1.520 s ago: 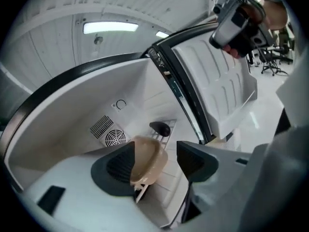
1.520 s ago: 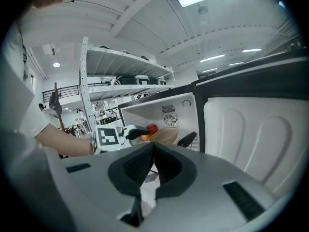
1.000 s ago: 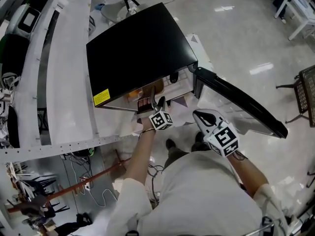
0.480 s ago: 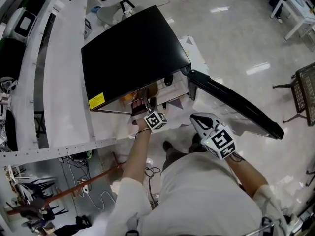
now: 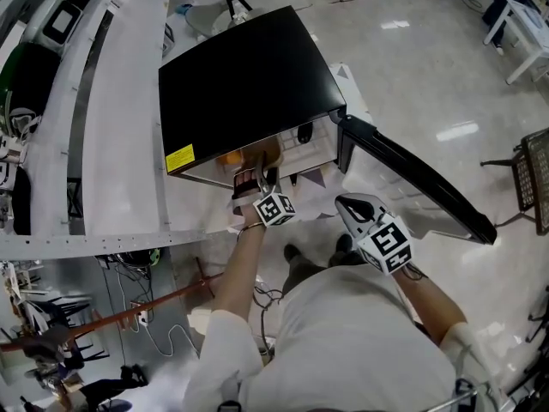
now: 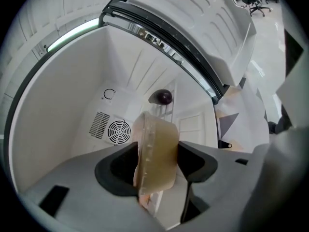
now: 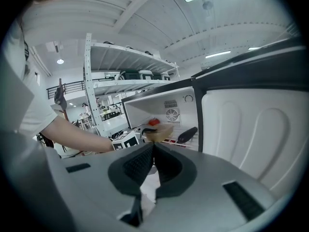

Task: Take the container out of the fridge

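In the fridge point(image 5: 249, 93), a wire shelf point(image 6: 166, 114) bears a dark purple rounded thing point(image 6: 161, 97) near the back wall.

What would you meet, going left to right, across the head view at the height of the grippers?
A long white shelf board → yellow rectangular label on the black fridge → left gripper, whose jaws have just been closing on the translucent tan plastic container → right gripper → dark mesh chair.
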